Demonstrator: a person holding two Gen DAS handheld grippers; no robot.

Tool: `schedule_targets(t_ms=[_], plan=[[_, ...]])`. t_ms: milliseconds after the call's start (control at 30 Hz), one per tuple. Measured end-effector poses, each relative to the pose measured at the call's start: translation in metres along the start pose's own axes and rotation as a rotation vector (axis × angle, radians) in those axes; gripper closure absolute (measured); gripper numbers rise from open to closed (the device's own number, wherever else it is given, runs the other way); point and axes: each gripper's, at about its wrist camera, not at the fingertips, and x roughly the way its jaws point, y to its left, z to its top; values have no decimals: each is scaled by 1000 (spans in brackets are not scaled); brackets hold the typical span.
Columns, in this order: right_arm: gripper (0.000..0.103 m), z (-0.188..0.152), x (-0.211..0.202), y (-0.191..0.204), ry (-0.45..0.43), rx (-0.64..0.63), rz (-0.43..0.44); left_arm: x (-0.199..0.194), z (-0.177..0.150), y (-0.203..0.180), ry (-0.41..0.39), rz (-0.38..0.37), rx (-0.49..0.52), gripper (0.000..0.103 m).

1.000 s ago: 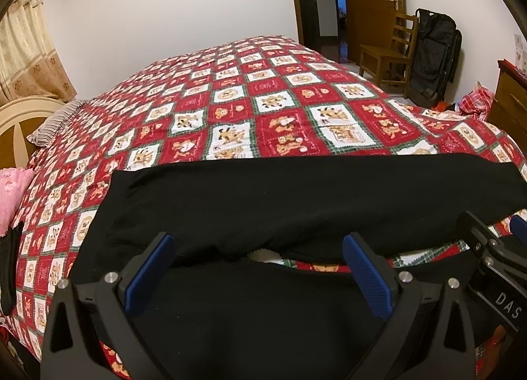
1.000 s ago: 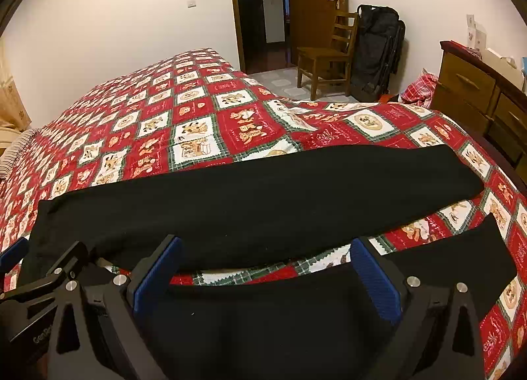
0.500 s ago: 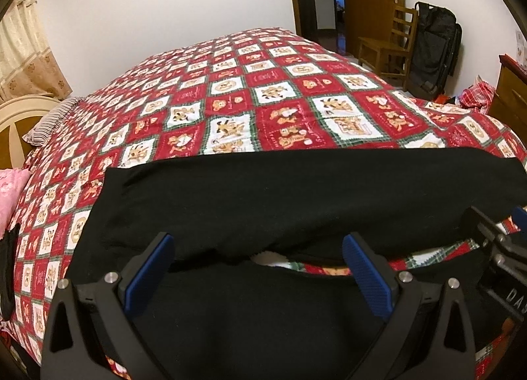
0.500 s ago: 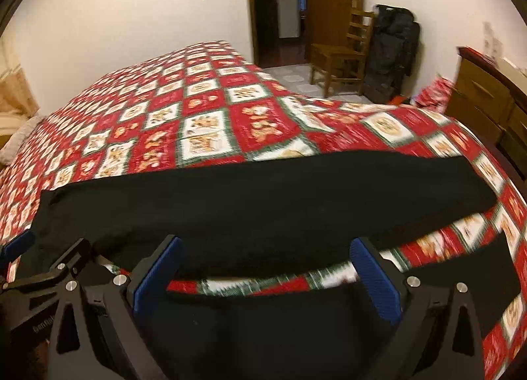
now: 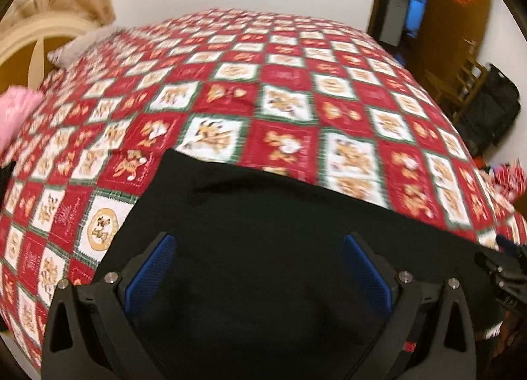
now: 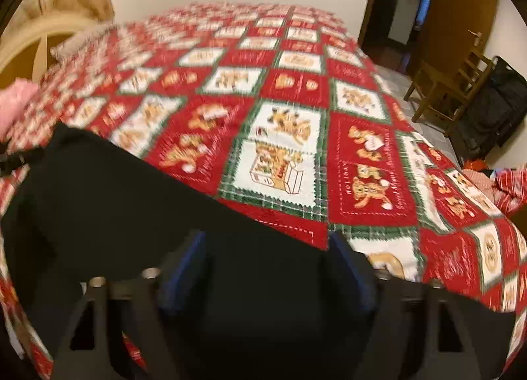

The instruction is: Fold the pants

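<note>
Both views blurred. Pants point(image 5: 263, 248) on bed point(image 5: 283, 90), cut off at 6 o'clock. Left hand-held gripper point(image 5: 258, 268) gapes; right hand-held gripper point(image 6: 266, 268) closing, cloth between, contact unclear.

black pants point(image 5: 263, 248), red-checked bedspread point(image 5: 290, 83)

Left wrist view: mounted behind the left gripper point(image 5: 257, 268), tilted steeply down, close above black pants point(image 5: 263, 215) on a checked bedspread point(image 5: 283, 90). Right wrist view: same tilt and nearness, behind the right gripper point(image 6: 266, 268). Shared: pants, bedspread, headboard point(image 6: 36, 40) at upper left, doorway point(image 5: 411, 11) and chair point(image 6: 448, 83) at upper right.
</note>
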Motion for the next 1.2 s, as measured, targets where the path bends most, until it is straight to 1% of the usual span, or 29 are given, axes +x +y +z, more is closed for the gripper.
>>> schedule_targets(t_ms=[33, 133, 233, 367, 400, 433, 467, 500, 533, 567, 600, 633, 667, 733, 767, 867, 933, 1067, 1133, 1200], plan=[[39, 1, 9, -1, 21, -6, 2, 7, 2, 4, 13, 7, -11, 0], [39, -1, 23, -6, 40, -11, 36, 26, 4, 10, 46, 39, -26, 0], [39, -3, 25, -8, 18, -29, 59, 40, 4, 13, 72, 47, -39, 0], [39, -2, 28, -10, 18, -43, 88, 53, 0, 12, 105, 49, -50, 0], [43, -2, 28, -10, 16, -49, 94, 55, 0, 12, 109, 51, -49, 0], [50, -3, 28, -10, 13, -55, 111, 57, -1, 11, 113, 54, -49, 0], [54, -3, 28, -9, 12, -62, 123, 59, -1, 10, 115, 57, -48, 0], [64, -4, 26, -7, 10, -74, 129, 61, -1, 10, 116, 59, -49, 0], [76, -4, 25, -3, 9, -91, 134, 62, -1, 11, 118, 62, -51, 0], [83, -5, 23, 2, 9, -113, 136, 63, -1, 11, 120, 64, -53, 0], [93, -5, 21, 6, 10, -132, 133, 64, -1, 13, 123, 65, -57, 0], [96, -6, 19, 11, 11, -151, 126, 64, -1, 14, 124, 62, -63, 0], [97, -7, 15, 17, 1, -181, 97, 63, -1, 16, 125, 56, -68, 0], [97, -11, 6, 23, -25, -206, 81, 60, 0, 19, 128, 42, -78, 0], [97, -14, -3, 26, -53, -216, 79, 58, 0, 21, 127, 39, -85, 0], [97, -25, -27, 32, -116, -246, 80, 50, 4, 29, 114, 25, -114, 0], [97, -38, -45, 38, -152, -264, 109, 46, 8, 33, 114, 16, -133, 0], [97, -67, -57, 48, -164, -300, 183, 43, 17, 39, 127, -28, -182, 0], [97, -79, -58, 54, -165, -327, 191, 42, 23, 39, 142, -48, -206, 0], [97, -91, -54, 60, -159, -358, 176, 43, 28, 37, 163, -68, -218, 0]])
